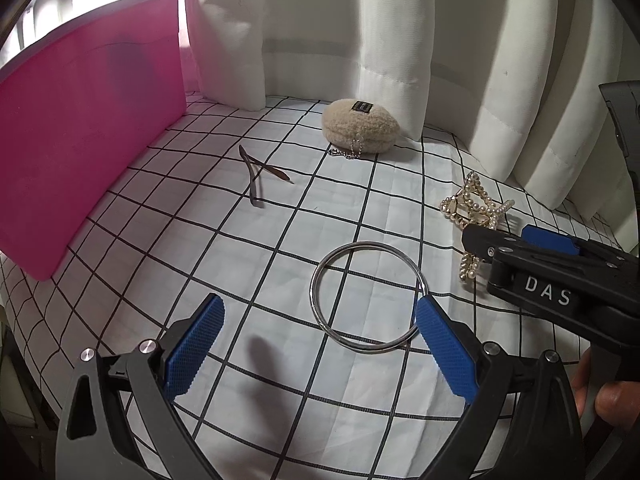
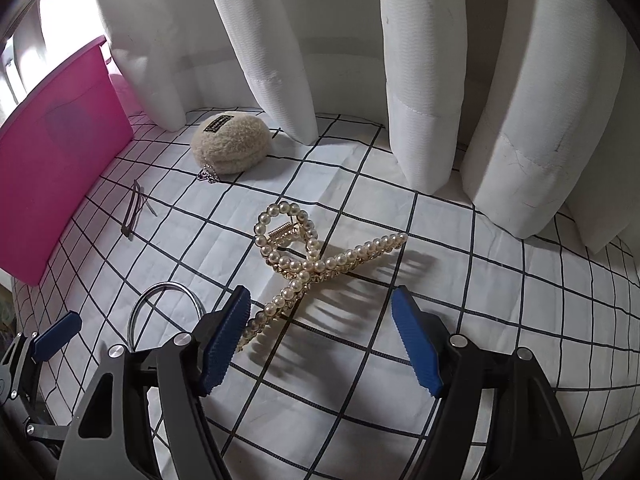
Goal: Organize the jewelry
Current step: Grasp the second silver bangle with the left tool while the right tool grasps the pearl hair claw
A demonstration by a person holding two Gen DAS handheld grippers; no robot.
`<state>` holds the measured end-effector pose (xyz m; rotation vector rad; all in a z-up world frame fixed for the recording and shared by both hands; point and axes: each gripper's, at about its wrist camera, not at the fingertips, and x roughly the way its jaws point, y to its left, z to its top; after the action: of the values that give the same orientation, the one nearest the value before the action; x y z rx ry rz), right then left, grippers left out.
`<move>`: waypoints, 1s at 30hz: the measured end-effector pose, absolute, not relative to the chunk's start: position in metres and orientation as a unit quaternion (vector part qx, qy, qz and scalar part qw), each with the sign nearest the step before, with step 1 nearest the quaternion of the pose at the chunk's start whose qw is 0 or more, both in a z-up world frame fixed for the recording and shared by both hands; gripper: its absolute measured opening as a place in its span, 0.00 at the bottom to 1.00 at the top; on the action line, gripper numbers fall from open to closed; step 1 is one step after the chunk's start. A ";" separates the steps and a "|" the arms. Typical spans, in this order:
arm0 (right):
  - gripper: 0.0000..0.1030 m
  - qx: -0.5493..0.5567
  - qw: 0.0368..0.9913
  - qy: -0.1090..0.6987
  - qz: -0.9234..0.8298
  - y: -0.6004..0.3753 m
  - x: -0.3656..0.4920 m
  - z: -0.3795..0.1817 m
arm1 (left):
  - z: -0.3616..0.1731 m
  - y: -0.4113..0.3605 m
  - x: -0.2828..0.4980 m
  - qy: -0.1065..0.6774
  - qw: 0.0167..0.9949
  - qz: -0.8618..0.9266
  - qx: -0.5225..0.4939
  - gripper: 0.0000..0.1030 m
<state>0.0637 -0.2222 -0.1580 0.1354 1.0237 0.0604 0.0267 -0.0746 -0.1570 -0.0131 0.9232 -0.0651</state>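
Bench covered by a white cloth [image 1: 280, 264] with a black grid. Left gripper [image 1: 320, 344] hung low over a silver bangle [image 1: 366, 296], a plain thin ring lying flat on the cloth; its blue fingers [image 1: 196, 348] stood wide apart, the right-hand one just at the bangle's near edge, whether touching could not be told. Nothing held.

Right gripper [image 2: 320, 340] was angled down over a pearl hair claw [image 2: 316, 264]: gold frame, rows of small pearls forming a loop and two crossed arms, a spring coil in the loop, teeth casting a comb-like shadow. Fingers [image 2: 224, 344] apart, one beside the claw's lower arm, not clamped.

Further back lay a thin brown hairpin [image 1: 256, 176] with splayed legs, near a pink box [image 1: 92, 120] along the left edge. A fluffy beige pouch [image 1: 360, 126] with a dark label and a bead chain sat by the white curtain [image 1: 312, 28]. In the left view the claw [image 1: 472, 208] lay just beyond the right gripper's tip [image 1: 500, 246].
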 end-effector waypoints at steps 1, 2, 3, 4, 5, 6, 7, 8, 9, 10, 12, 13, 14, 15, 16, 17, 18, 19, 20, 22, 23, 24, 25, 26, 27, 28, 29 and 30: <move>0.68 0.069 0.867 0.492 0.027 -0.223 0.065 -0.160 | -0.158 -0.075 0.027 0.445 0.895 -0.030 -0.006 0.92; 0.68 0.071 0.866 0.495 0.025 -0.223 0.067 -0.162 | -0.158 -0.076 0.027 0.446 0.895 -0.028 -0.005 0.92; 0.68 0.071 0.864 0.498 0.022 -0.224 0.069 -0.164 | -0.159 -0.077 0.028 0.447 0.894 -0.029 -0.004 0.92; 0.68 0.069 0.863 0.499 0.020 -0.224 0.070 -0.166 | -0.160 -0.078 0.028 0.447 0.894 -0.030 -0.004 0.92; 0.68 0.068 0.863 0.501 0.017 -0.225 0.071 -0.167 | -0.160 -0.080 0.029 0.448 0.894 -0.031 -0.005 0.92; 0.68 0.067 0.865 0.497 0.016 -0.226 0.071 -0.167 | -0.160 -0.081 0.030 0.448 0.894 -0.032 -0.005 0.92; 0.68 0.066 0.865 0.496 0.014 -0.227 0.072 -0.168 | -0.160 -0.083 0.030 0.447 0.894 -0.034 -0.005 0.92; 0.68 0.067 0.866 0.495 0.013 -0.230 0.072 -0.168 | -0.161 -0.085 0.031 0.448 0.893 -0.035 -0.005 0.92; 0.68 0.068 0.867 0.494 0.008 -0.233 0.072 -0.169 | -0.161 -0.087 0.032 0.448 0.893 -0.036 -0.006 0.92; 0.68 0.071 0.867 0.493 0.009 -0.236 0.073 -0.169 | -0.162 -0.089 0.033 0.449 0.893 -0.037 -0.007 0.92; 0.68 0.071 0.869 0.490 0.007 -0.242 0.073 -0.169 | -0.163 -0.093 0.035 0.452 0.891 -0.039 -0.007 0.92; 0.68 0.069 0.869 0.490 0.006 -0.245 0.074 -0.170 | -0.164 -0.096 0.036 0.454 0.890 -0.039 -0.007 0.92; 0.68 0.069 0.870 0.488 0.005 -0.249 0.074 -0.170 | -0.165 -0.097 0.038 0.455 0.889 -0.039 -0.008 0.92; 0.68 0.071 0.871 0.487 0.005 -0.251 0.074 -0.170 | -0.167 -0.099 0.039 0.457 0.888 -0.039 -0.009 0.92; 0.68 0.073 0.871 0.485 0.005 -0.255 0.074 -0.170 | -0.168 -0.100 0.041 0.461 0.887 -0.038 -0.011 0.92; 0.68 0.074 0.872 0.484 0.006 -0.257 0.074 -0.170 | -0.171 -0.100 0.044 0.466 0.884 -0.035 -0.013 0.92; 0.68 0.074 0.873 0.483 0.007 -0.259 0.073 -0.170 | -0.173 -0.100 0.046 0.471 0.882 -0.032 -0.016 0.92; 0.68 0.073 0.873 0.482 0.008 -0.260 0.073 -0.170 | -0.173 -0.100 0.046 0.468 0.883 -0.028 -0.012 0.92; 0.68 0.072 0.874 0.481 0.009 -0.261 0.073 -0.170 | -0.174 -0.102 0.048 0.470 0.883 -0.024 -0.006 0.92; 0.68 0.071 0.875 0.478 0.011 -0.262 0.072 -0.170 | -0.175 -0.103 0.050 0.469 0.883 -0.018 0.001 0.92; 0.68 0.071 0.876 0.477 0.011 -0.262 0.071 -0.170 | -0.176 -0.104 0.051 0.467 0.884 -0.015 0.005 0.92; 0.68 0.070 0.877 0.475 0.011 -0.262 0.071 -0.170 | -0.176 -0.104 0.050 0.465 0.885 -0.012 0.007 0.93; 0.68 0.069 0.878 0.474 0.012 -0.262 0.071 -0.170 | -0.176 -0.104 0.050 0.464 0.886 -0.010 0.006 0.93; 0.68 0.069 0.879 0.473 0.012 -0.262 0.070 -0.170 | -0.176 -0.104 0.050 0.463 0.886 -0.009 0.005 0.93; 0.68 0.068 0.879 0.472 0.011 -0.261 0.073 -0.171 | -0.176 -0.104 0.049 0.462 0.887 -0.008 0.005 0.93; 0.68 0.068 0.879 0.471 0.010 -0.260 0.073 -0.171 | -0.176 -0.103 0.049 0.461 0.888 -0.007 0.004 0.92; 0.68 0.068 0.880 0.470 0.010 -0.259 0.073 -0.171 | -0.176 -0.103 0.048 0.458 0.889 -0.004 0.003 0.91; 0.68 0.069 0.880 0.469 0.009 -0.260 0.072 -0.171 | -0.175 -0.103 0.048 0.455 0.890 -0.002 0.000 0.87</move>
<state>0.0718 -0.2597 -0.1709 0.1434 0.9772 0.0185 0.0477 -0.1032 -0.1752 0.0001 0.9451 -0.0032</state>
